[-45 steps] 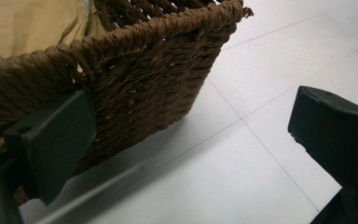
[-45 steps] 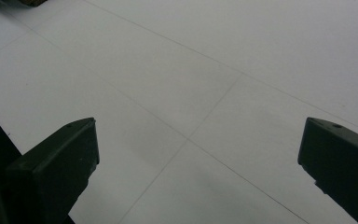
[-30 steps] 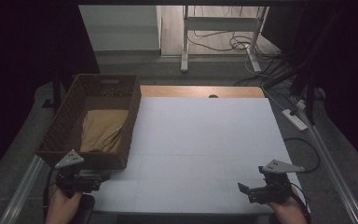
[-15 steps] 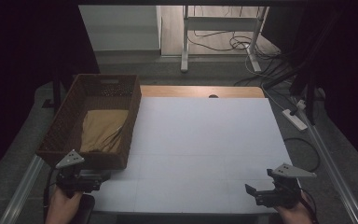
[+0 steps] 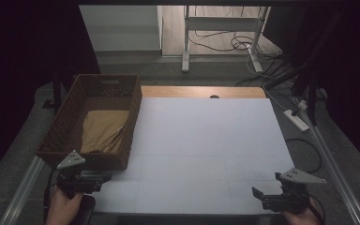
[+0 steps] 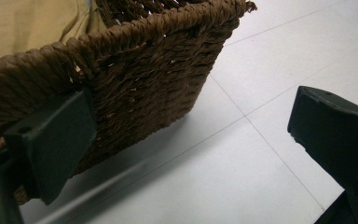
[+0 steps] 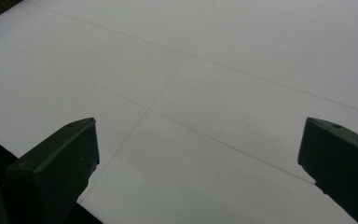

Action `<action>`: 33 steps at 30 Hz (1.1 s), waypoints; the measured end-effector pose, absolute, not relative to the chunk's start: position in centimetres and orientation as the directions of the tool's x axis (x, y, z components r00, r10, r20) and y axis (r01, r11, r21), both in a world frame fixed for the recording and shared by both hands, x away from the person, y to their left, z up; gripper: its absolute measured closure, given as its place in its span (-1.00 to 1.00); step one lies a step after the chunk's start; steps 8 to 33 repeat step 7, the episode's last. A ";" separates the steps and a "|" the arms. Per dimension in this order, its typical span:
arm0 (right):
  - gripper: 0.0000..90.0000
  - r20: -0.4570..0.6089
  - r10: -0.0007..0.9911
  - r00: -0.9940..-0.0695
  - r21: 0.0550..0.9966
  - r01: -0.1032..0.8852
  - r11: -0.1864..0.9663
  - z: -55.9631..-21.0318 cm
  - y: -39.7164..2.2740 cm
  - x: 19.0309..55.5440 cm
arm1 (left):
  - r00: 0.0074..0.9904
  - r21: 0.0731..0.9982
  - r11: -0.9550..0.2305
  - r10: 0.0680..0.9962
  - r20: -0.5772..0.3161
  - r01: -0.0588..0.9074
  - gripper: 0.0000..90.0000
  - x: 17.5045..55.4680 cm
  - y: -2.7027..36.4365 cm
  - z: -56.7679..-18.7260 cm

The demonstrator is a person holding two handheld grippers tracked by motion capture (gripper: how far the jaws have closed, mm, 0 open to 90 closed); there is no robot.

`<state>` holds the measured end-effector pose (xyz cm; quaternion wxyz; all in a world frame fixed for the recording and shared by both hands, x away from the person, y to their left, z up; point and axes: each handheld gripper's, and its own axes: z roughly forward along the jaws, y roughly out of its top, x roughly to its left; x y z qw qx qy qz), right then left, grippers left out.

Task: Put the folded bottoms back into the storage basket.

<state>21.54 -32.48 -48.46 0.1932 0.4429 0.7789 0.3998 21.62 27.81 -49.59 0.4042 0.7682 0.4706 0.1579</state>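
Grippers sit at the near edge of the white table (image 5: 206,140), both with jaws spread wide and holding nothing. The left gripper (image 5: 82,180) is just in front of the wicker basket (image 5: 72,110), at its near right corner; in the left gripper view one jaw lies close against the woven wall (image 6: 158,79), though actual contact cannot be confirmed, while the other jaw stands over bare table. The right gripper (image 5: 272,197) is well apart from the basket, at the near right corner of the table, and its own view looks across empty white surface with faint seam lines.

Inside the basket, toward its near end, lies a folded tan cloth (image 5: 104,131), loosely rumpled, with a pale edge showing along its right side. Nothing has been laid out on the table beside the basket.

Judging from this layout, the work is at its very start: the cloth is untouched in the basket, and no grasp has been made. Reaching over the rim, taking hold of the cloth and lifting it out all seem left to do.

Beyond the basket, a strip of wooden tabletop (image 5: 201,91) shows, then floor with cables (image 5: 225,44).
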 end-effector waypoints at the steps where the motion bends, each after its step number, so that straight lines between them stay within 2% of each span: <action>1: -1.00 0.051 0.845 -0.532 0.790 0.540 0.292 -48.5 -32.5 21.5 | 0.507 0.770 -0.230 0.851 -0.138 0.595 -0.96 21.6 27.8 -49.6; 33: -1.00 0.044 0.847 -0.530 0.787 0.541 0.298 -48.5 -32.6 21.4 | 0.505 0.769 -0.227 0.851 -0.141 0.597 -0.97 21.7 27.8 -49.6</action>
